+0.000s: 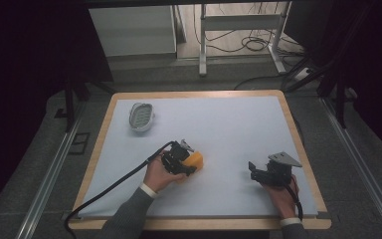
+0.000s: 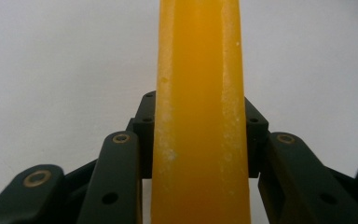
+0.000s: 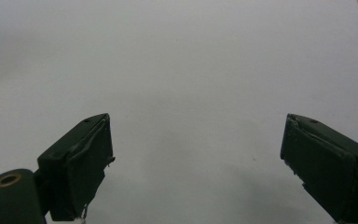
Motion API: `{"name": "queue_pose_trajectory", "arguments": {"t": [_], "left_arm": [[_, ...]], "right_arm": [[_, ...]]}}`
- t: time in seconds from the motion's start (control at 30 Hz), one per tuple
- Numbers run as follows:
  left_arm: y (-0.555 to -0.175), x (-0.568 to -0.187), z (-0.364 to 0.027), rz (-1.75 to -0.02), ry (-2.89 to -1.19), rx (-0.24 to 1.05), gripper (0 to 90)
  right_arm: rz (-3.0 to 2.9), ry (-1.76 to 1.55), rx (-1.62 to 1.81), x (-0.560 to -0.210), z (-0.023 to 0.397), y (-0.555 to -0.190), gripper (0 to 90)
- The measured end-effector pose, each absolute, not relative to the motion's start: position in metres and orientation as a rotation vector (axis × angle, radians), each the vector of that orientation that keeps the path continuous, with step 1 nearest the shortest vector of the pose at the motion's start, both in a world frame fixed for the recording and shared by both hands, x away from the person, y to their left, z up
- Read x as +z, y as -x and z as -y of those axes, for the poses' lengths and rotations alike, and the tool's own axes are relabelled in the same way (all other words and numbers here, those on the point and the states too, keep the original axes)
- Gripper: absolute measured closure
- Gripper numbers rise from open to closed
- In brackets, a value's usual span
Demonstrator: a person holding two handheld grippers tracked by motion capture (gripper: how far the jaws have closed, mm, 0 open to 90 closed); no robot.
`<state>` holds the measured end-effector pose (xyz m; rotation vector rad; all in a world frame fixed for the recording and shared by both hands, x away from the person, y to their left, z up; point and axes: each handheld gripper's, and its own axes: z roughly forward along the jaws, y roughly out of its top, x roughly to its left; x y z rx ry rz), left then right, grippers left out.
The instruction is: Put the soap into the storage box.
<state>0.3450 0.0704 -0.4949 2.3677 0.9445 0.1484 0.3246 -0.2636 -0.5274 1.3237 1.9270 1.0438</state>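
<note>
A yellow-orange block (image 1: pixel 197 159) lies on the white table top (image 1: pixel 229 124), a little left of the middle. My left gripper (image 1: pixel 188 162) is shut on it, reaching in from the left. In the left gripper view the block (image 2: pixel 200 116) stands narrow and tall between the black pads (image 2: pixel 144 126), which press on both its sides. At the front right my right gripper (image 1: pixel 256 172) rests low over the table, pointing left. Its jaws stand wide apart, and my right gripper (image 3: pixel 196 158) has only bare white surface between them.
An oval grey-white ribbed dish (image 1: pixel 142 116) lies at the back left of the table. A wooden rim (image 1: pixel 99 144) frames the white top. The left gripper's black cable (image 1: pixel 114 186) trails across the front left. Table legs and loose cables stand on the floor behind.
</note>
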Motion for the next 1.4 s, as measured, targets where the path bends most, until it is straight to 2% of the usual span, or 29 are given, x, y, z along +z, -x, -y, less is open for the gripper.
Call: {"name": "queue_pose_trajectory", "arguments": {"t": [0.17,0.27,0.63,1.4], "left_arm": [[-0.346,-0.488,-0.076,-0.926,-2.360,0.130,61.1],[-0.344,-0.483,-0.078,-0.926,-2.343,0.181,61.2],[-0.348,-0.467,-0.091,-0.934,-2.297,0.184,61.2],[-0.353,-0.454,-0.106,-0.943,-2.257,0.171,61.2]], "right_arm": [[-1.912,-1.328,1.050,-0.527,0.264,-0.324,9.5],[-1.913,-1.329,1.050,-0.527,0.264,-0.324,9.5],[-1.911,-1.325,1.053,-0.527,0.264,-0.323,9.5],[-1.908,-1.326,1.052,-0.527,0.264,-0.323,9.5]]}}
